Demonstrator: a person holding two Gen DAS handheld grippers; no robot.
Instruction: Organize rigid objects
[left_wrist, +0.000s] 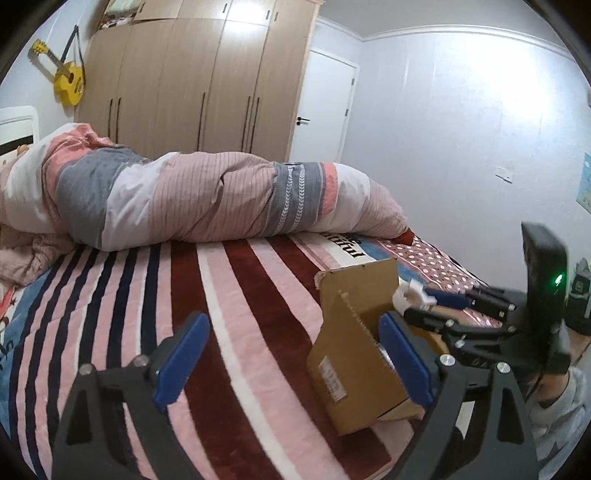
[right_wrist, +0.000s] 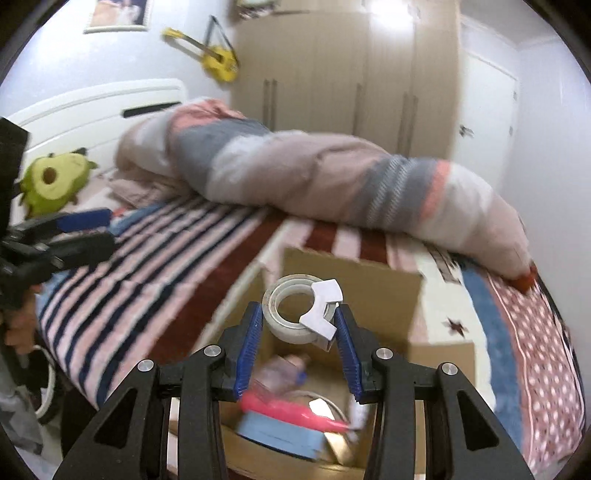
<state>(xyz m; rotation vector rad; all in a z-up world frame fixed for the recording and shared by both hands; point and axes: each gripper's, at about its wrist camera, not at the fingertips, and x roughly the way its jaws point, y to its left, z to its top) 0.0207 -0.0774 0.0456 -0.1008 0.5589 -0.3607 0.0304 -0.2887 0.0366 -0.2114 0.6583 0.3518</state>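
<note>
My right gripper (right_wrist: 300, 328) is shut on a roll of clear tape (right_wrist: 286, 310) with a white cutter (right_wrist: 322, 308) and holds it above an open cardboard box (right_wrist: 384, 295). Inside the box lie a pink object (right_wrist: 291, 410), a blue flat item (right_wrist: 277, 434) and a clear plastic item (right_wrist: 280, 371), all blurred. My left gripper (left_wrist: 295, 343) is open and empty above the striped blanket (left_wrist: 240, 295), left of the same box (left_wrist: 347, 332). The right gripper with the tape's white cutter (left_wrist: 412, 293) shows in the left wrist view over the box.
A rolled striped duvet (left_wrist: 207, 199) lies across the bed behind the box. A green avocado plush (right_wrist: 55, 177) sits by the white headboard (right_wrist: 92, 110). A wardrobe (left_wrist: 192, 81), a door (left_wrist: 325, 103) and a yellow guitar (left_wrist: 66, 79) stand beyond.
</note>
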